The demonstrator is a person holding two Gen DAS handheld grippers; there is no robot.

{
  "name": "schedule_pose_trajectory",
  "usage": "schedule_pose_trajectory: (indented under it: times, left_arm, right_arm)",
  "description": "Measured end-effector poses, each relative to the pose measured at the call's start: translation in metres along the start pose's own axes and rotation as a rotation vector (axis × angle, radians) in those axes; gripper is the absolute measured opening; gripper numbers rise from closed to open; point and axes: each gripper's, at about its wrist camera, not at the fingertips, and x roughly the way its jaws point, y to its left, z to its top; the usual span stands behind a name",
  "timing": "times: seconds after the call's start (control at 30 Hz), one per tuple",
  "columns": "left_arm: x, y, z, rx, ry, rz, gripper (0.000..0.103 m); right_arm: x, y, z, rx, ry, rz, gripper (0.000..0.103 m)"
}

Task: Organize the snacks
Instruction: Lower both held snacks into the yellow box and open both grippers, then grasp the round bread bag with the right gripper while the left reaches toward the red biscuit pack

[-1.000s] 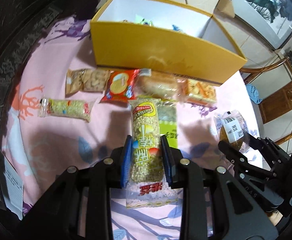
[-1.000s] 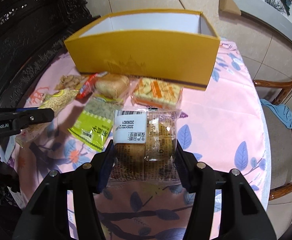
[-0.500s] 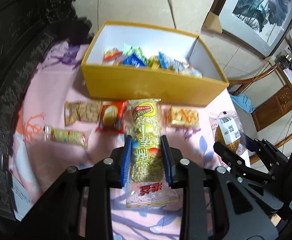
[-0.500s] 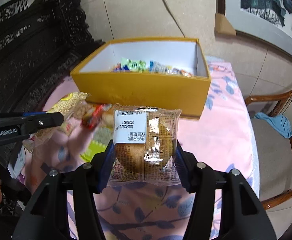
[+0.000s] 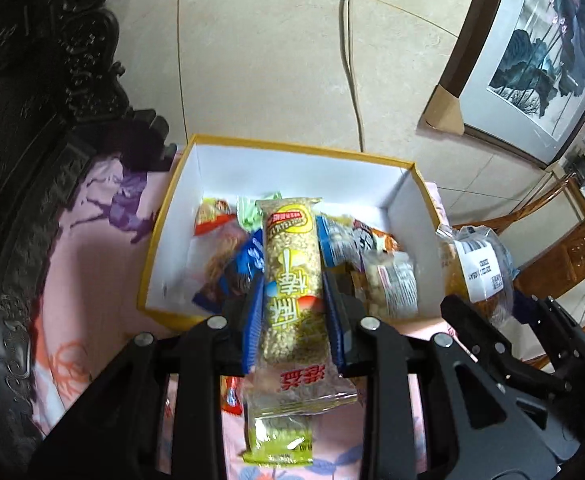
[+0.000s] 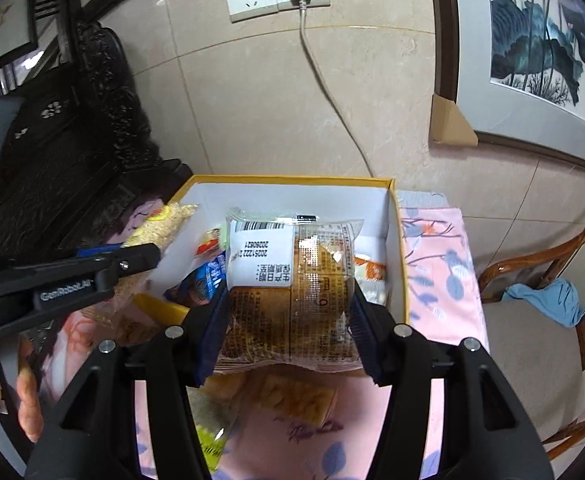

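My left gripper [image 5: 292,316] is shut on a long puffed-rice bar in a clear wrapper [image 5: 291,280] and holds it above the open yellow box [image 5: 172,216], which holds several snack packets. My right gripper [image 6: 288,312] is shut on a wrapped brown cake with a white label [image 6: 292,280], held over the near right part of the same box [image 6: 396,248]. The cake and right gripper also show at the right of the left wrist view [image 5: 476,272]. The left gripper and its bar show at the left of the right wrist view [image 6: 104,268].
The box stands on a table with a pink floral cloth [image 6: 440,264]. A green packet [image 5: 280,440] and an orange cracker packet [image 6: 296,400] lie on the cloth below the grippers. Dark carved furniture [image 5: 20,160] is at the left, a wooden chair [image 6: 540,320] at the right.
Both grippers have lifted their snacks off the cloth and moved forward over the yellow box. The box's contents have come into view.
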Motion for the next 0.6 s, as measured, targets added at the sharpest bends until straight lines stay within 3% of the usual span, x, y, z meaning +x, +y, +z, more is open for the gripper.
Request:
schedule_pose_trajectory:
  times: [0.2,0.23,0.3,0.37,0.43,0.6]
  left_arm:
    - [0.017,-0.002,0.018,0.03,0.014,0.021,0.029]
    - [0.022,-0.003,0.022,0.04,0.029,0.029,0.033]
    - [0.032,-0.004,0.032,0.058,0.06,0.085,0.091]
    - [0.028,0.001,0.035,0.052,0.031,0.126,0.094]
    - [0.025,0.008,0.032,0.038,0.026,0.119,0.094]
    - [0.011,0.036,0.011,-0.047,0.013,0.171,0.094]
  right_arm:
    - [0.018,-0.009,0.02,0.013,0.005,-0.018,0.058]
    - [0.021,-0.008,0.024,0.008,0.006,-0.025,0.062]
    - [0.03,-0.01,0.037,-0.005,0.022,-0.042,0.075]
    - [0.031,-0.012,0.042,-0.018,0.021,-0.054,0.075]
    - [0.026,-0.013,0.04,-0.03,0.011,-0.042,0.075]
    - [0.016,-0.004,0.011,-0.061,0.035,0.059,0.075]
